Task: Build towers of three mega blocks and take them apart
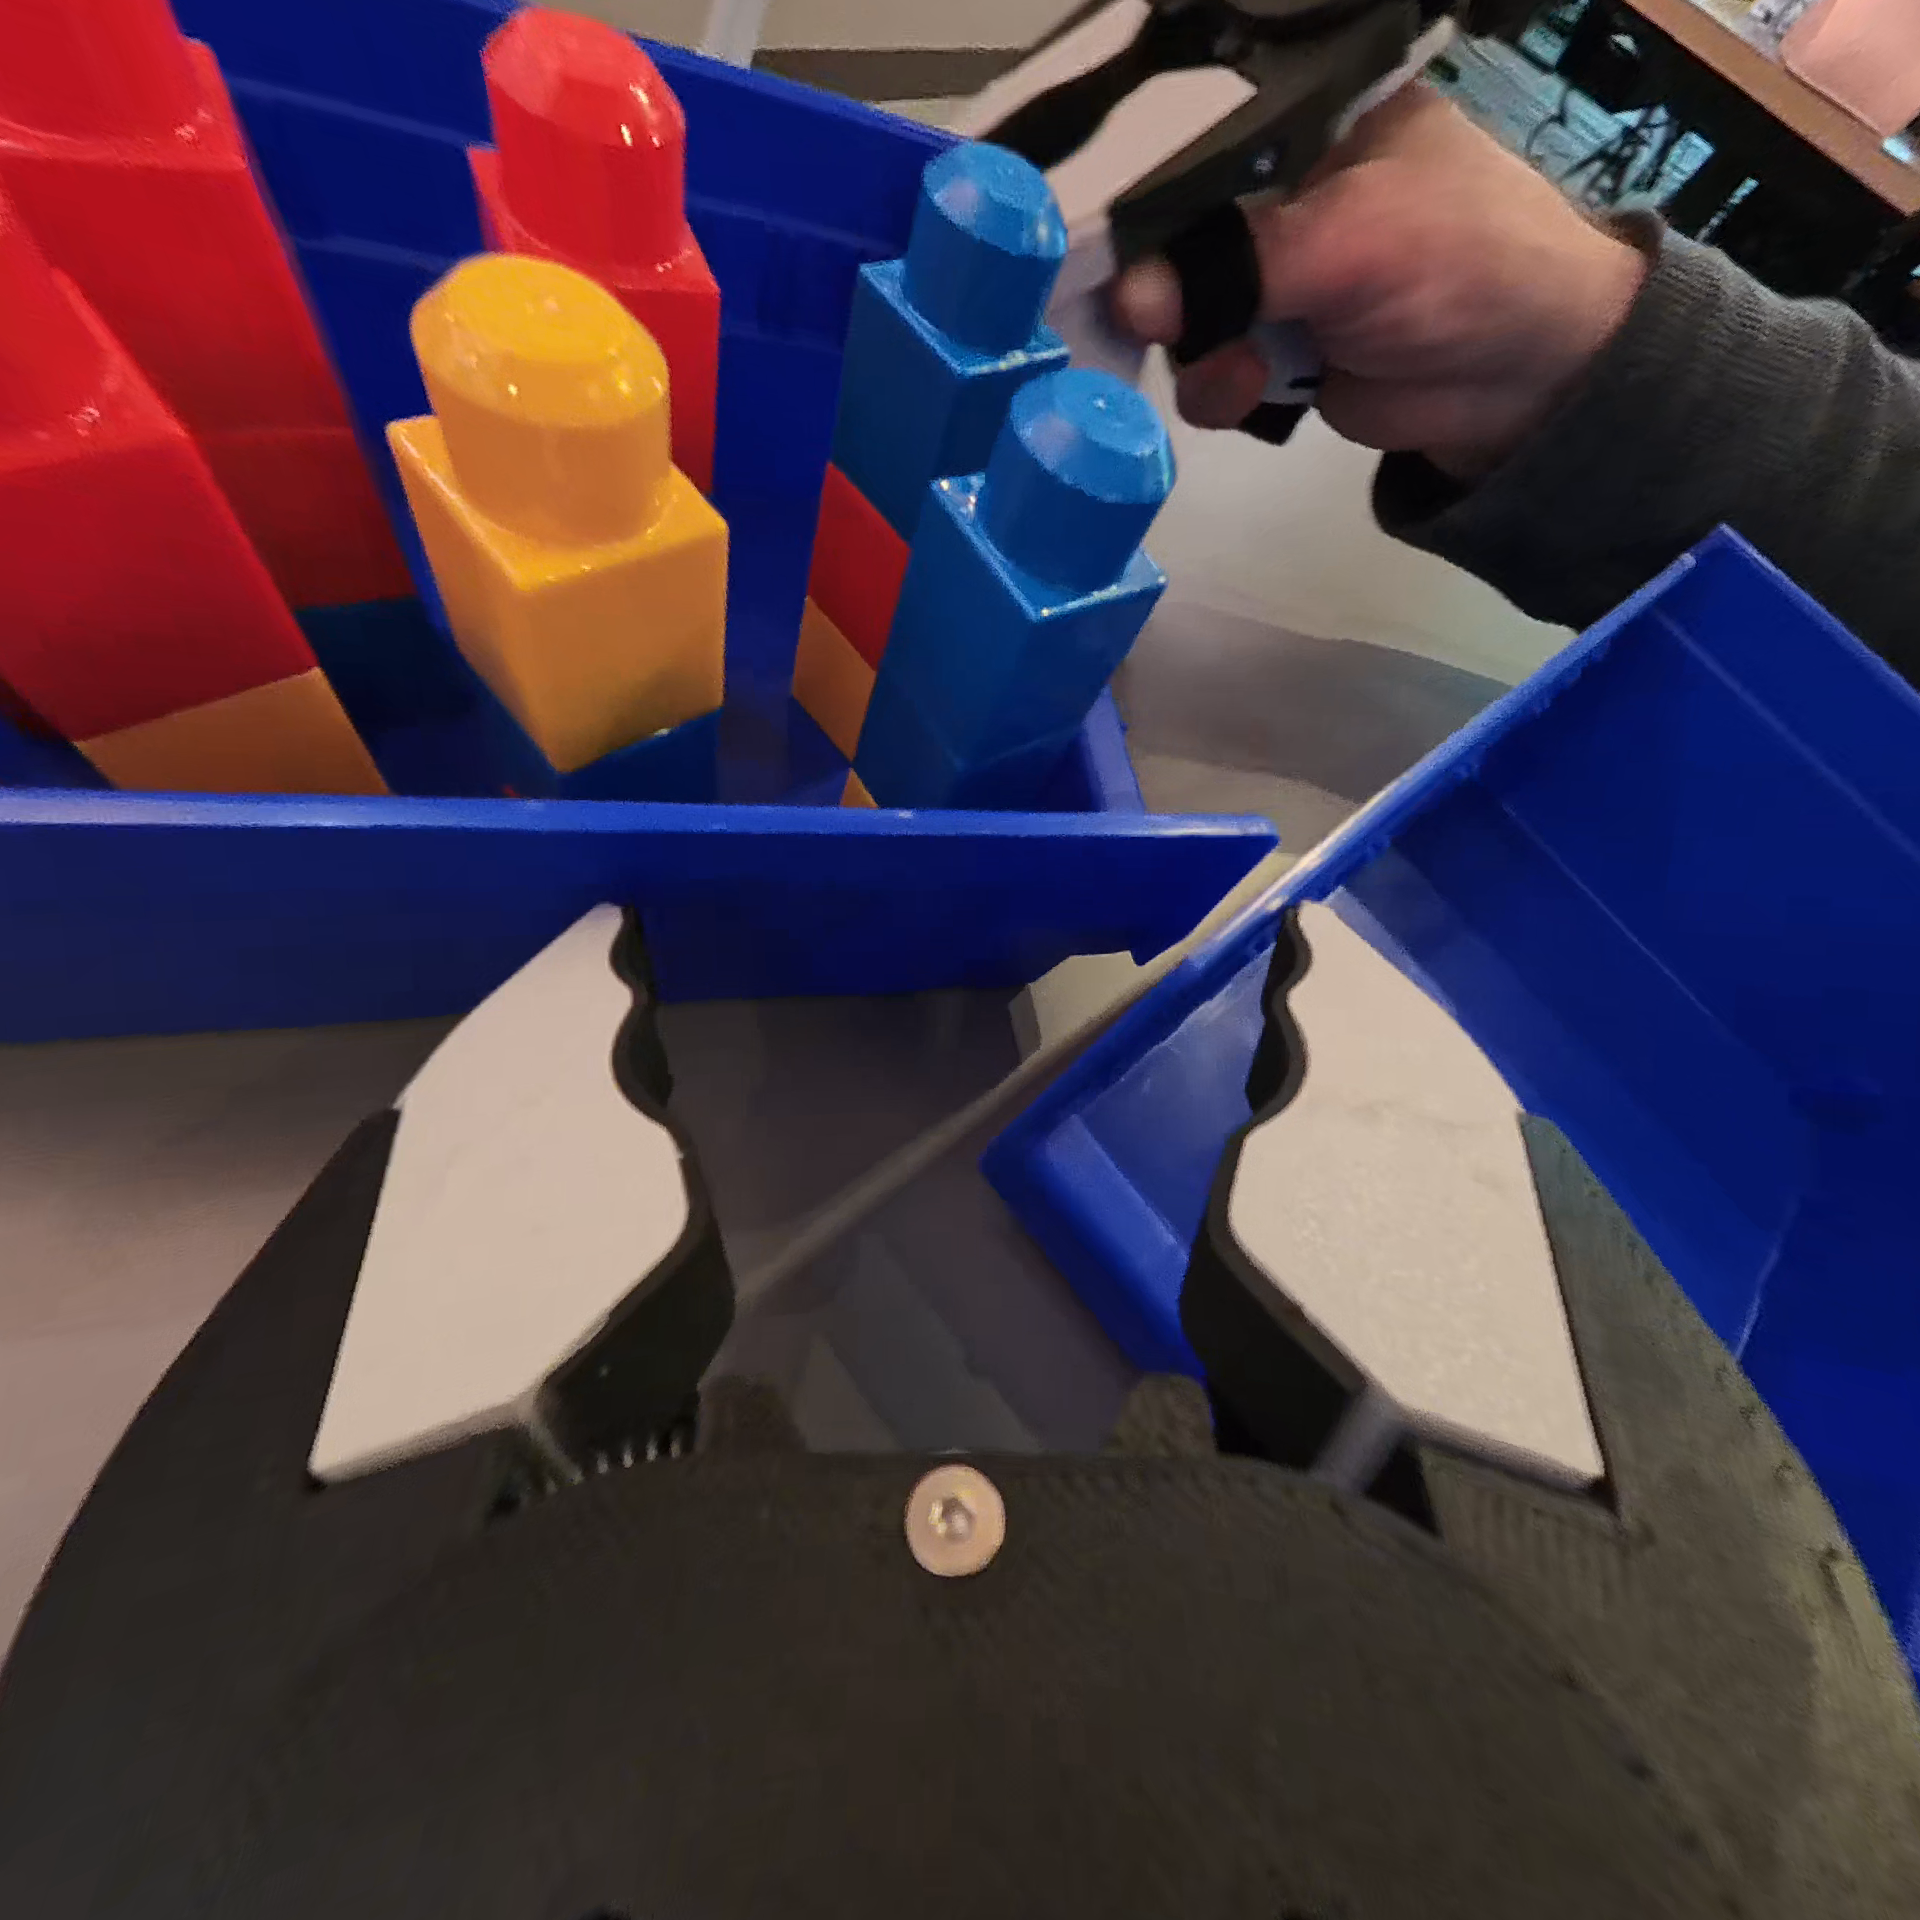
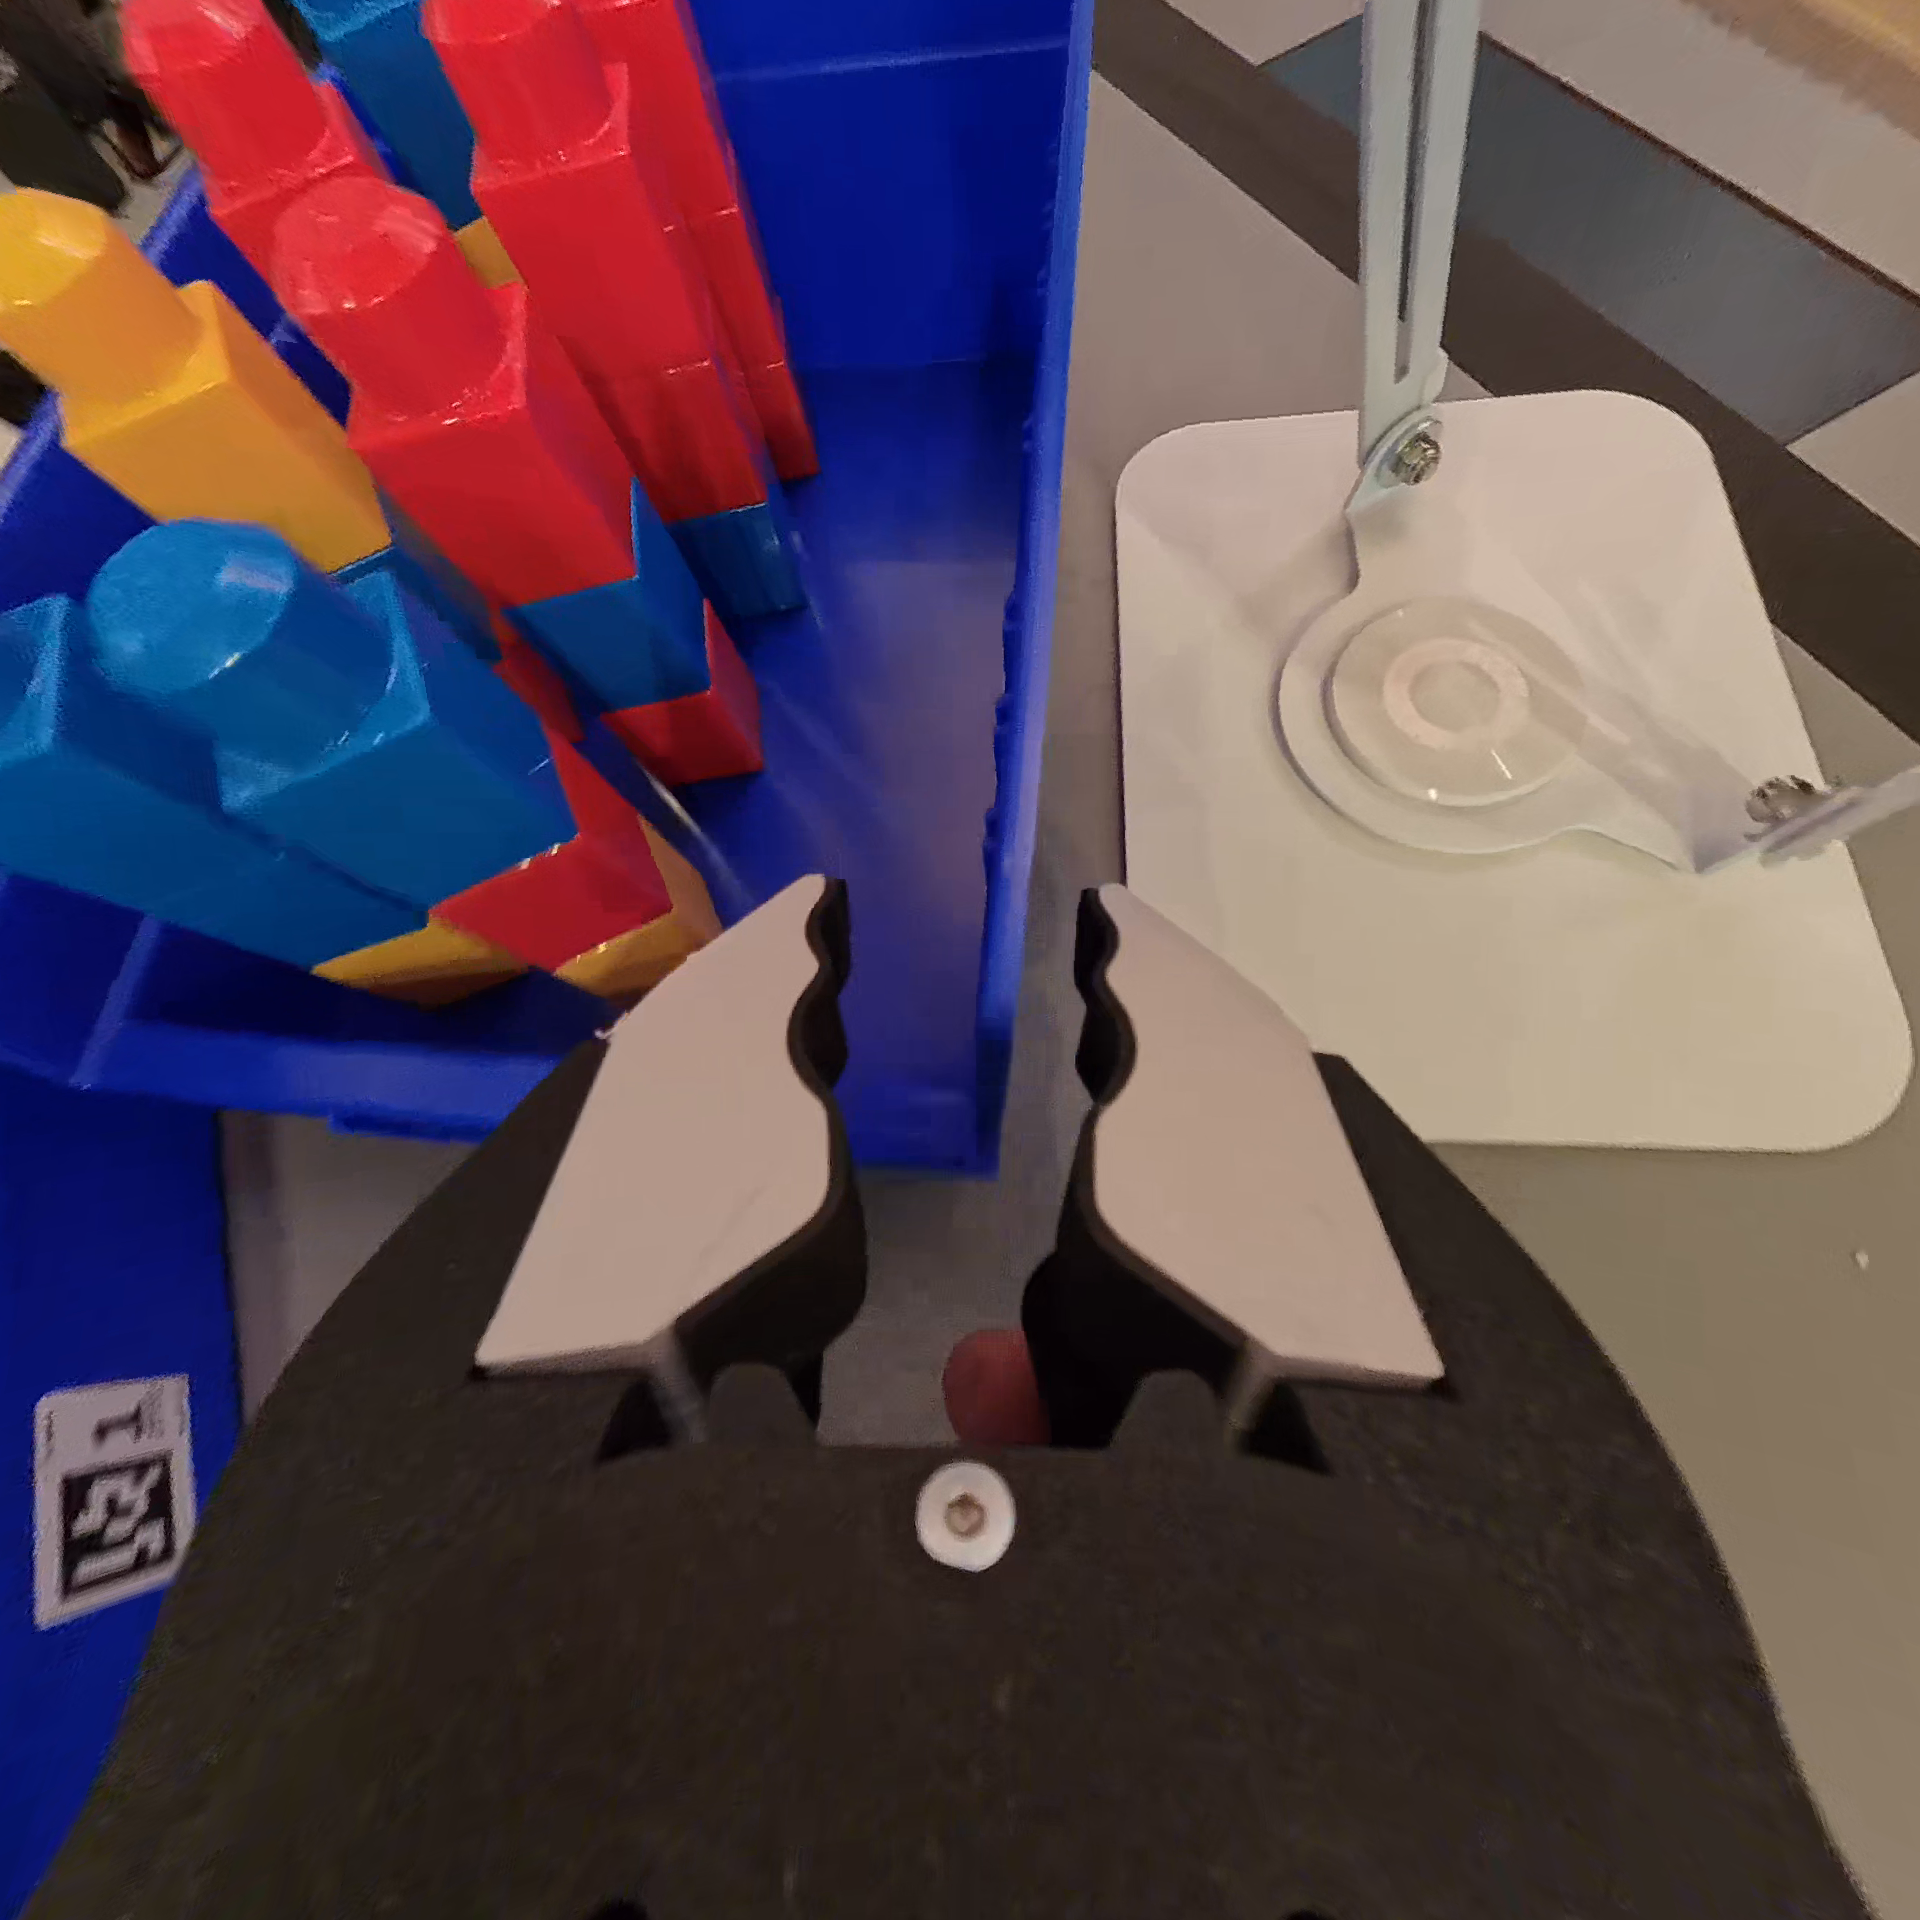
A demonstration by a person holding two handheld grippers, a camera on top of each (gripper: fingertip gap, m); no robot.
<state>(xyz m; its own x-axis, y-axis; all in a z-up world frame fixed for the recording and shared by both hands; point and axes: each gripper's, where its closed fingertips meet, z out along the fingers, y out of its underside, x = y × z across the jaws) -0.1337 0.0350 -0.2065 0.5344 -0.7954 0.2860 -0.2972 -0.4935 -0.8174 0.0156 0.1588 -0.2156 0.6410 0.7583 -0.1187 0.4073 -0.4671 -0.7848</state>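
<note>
Several block towers in red, yellow and blue stand in a blue bin (image 1: 623,894). Among them are a yellow-topped tower (image 1: 561,499), a red-topped tower (image 1: 592,156) and two blue-topped towers (image 1: 1049,582). My left gripper (image 1: 961,935) is open and empty, just outside the bin's near wall. In the right wrist view the same bin (image 2: 1029,520) holds a blue-topped tower (image 2: 260,707), a yellow-topped one (image 2: 177,384) and red ones (image 2: 447,416). My right gripper (image 2: 961,904) is partly open and empty, its fingers on either side of the bin's right wall without touching it.
A second blue bin (image 1: 1662,883), with no blocks showing in it, lies tilted at the right of my left gripper. A hand in a dark sleeve (image 1: 1403,291) holds the other gripper beyond the bins. A white stand base (image 2: 1507,987) with a metal arm sits right of the bin. The bin below bears a label (image 2: 114,1496). The grippers' ends are close to 20 cm from one another.
</note>
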